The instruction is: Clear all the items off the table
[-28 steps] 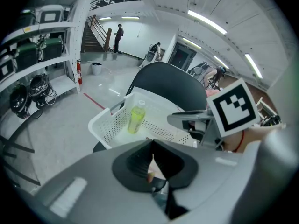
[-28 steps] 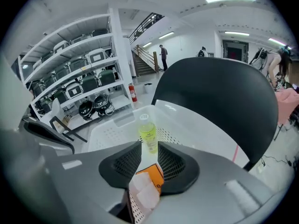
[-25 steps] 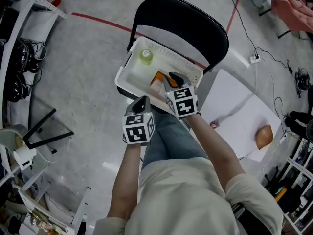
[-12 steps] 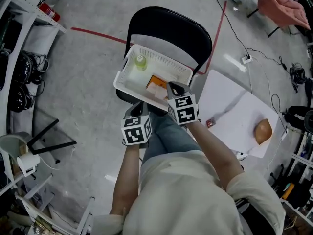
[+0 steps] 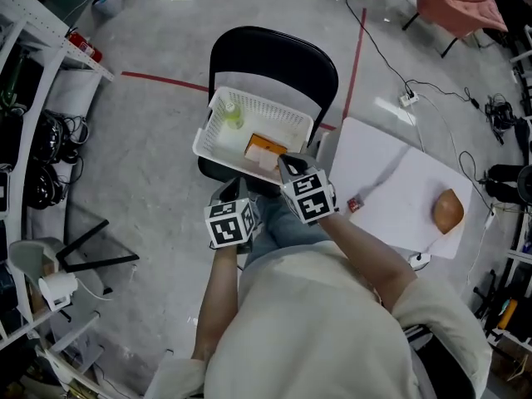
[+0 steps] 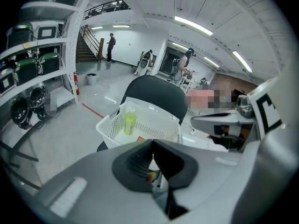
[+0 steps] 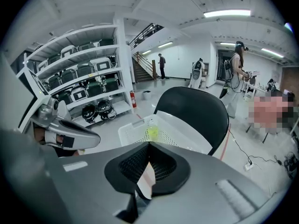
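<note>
Currently left tongs (image 6: 153, 146), right tongs (image 7: 148, 146) both closed, empty; green bottle (image 6: 129, 123) stands upright in basket (image 6: 159, 125), cap up

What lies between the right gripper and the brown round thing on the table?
Head view: a small red item near the table's edge, then white tabletop up to the brown round thing.

The basket (image 5: 268, 110) is white, its bottle (image 5: 230, 115) yellow-green, the chair (image 5: 274, 56) black.
</note>
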Demonstrator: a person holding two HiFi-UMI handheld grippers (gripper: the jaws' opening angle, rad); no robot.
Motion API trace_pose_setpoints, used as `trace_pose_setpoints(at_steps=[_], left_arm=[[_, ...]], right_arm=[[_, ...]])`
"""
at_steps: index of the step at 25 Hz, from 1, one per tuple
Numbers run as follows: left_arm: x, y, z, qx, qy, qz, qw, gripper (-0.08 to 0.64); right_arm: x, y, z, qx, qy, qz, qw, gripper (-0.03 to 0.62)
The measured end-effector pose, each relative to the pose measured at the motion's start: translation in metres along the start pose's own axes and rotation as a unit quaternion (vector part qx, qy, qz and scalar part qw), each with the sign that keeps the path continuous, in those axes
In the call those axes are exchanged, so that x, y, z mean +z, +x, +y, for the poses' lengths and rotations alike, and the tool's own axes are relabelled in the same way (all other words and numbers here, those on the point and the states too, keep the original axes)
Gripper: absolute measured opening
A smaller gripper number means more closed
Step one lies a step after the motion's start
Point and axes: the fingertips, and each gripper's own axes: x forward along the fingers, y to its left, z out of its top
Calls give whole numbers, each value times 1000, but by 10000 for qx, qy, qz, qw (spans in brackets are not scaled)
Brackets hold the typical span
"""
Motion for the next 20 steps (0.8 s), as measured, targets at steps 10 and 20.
trace_pose_setpoints(at_steps=[10, 20], left_arm=[[-4, -34, -26, -177, 205, -157, 9995, 9], [-14, -55, -32, -225, 189, -315, 9991, 8]], right_arm=[[-3, -45, 29, 229, 95, -217, 9995, -2], [-13, -62, 40, 234, 264, -314, 9989, -2]])
